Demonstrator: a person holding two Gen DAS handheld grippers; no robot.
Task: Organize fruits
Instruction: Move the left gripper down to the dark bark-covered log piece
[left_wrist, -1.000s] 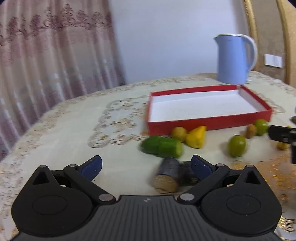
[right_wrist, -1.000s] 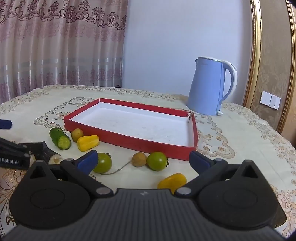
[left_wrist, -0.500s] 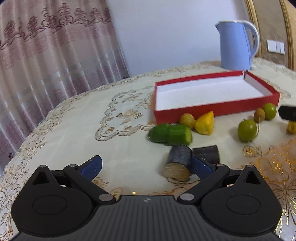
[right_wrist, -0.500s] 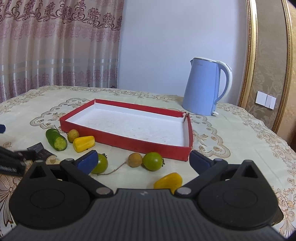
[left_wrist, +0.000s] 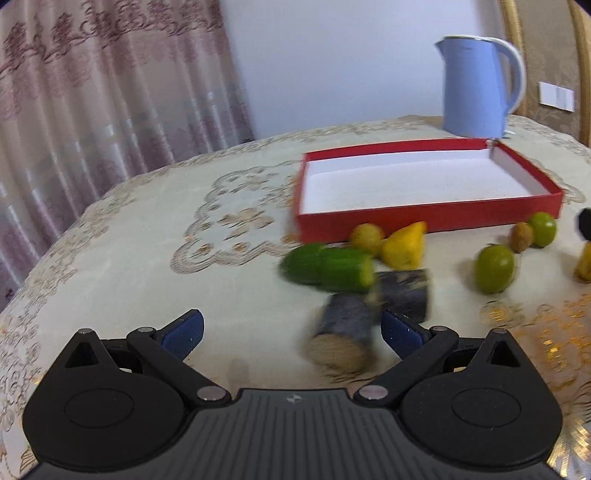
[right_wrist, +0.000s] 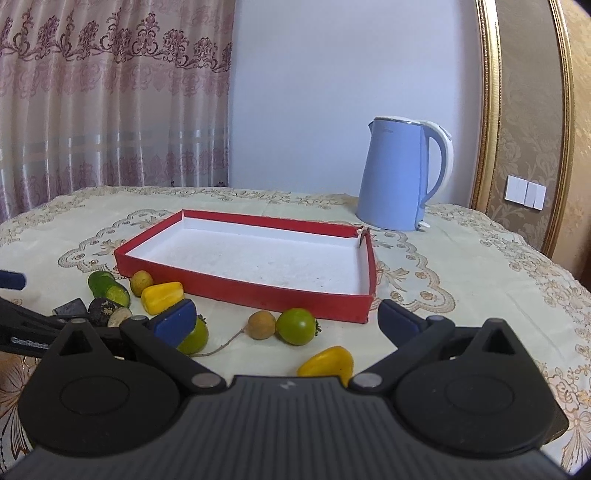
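Note:
A shallow red tray (left_wrist: 428, 218) (right_wrist: 258, 291) with a white floor lies on the table with nothing in it. In front of it lie a cut cucumber (left_wrist: 328, 267) (right_wrist: 109, 288), two dark cane pieces (left_wrist: 347, 332) (right_wrist: 103, 308), yellow pieces (left_wrist: 404, 247) (right_wrist: 162, 297) (right_wrist: 327, 363), green tomatoes (left_wrist: 495, 267) (right_wrist: 295, 326) and small brown fruits (right_wrist: 261, 325). My left gripper (left_wrist: 291, 328) is open and empty, its right finger beside the near cane piece. My right gripper (right_wrist: 284, 317) is open and empty above the tomatoes.
A light blue kettle (right_wrist: 402, 177) (left_wrist: 480, 88) stands behind the tray's far right corner. Pink curtains (right_wrist: 110, 96) hang behind the table. The embroidered tablecloth (left_wrist: 147, 236) stretches bare to the left. The left gripper's arm (right_wrist: 26, 325) shows at the right view's left edge.
My left gripper has moved nearer to the cane pieces and cucumber, which look larger now. My right gripper has shifted slightly. Both stay open.

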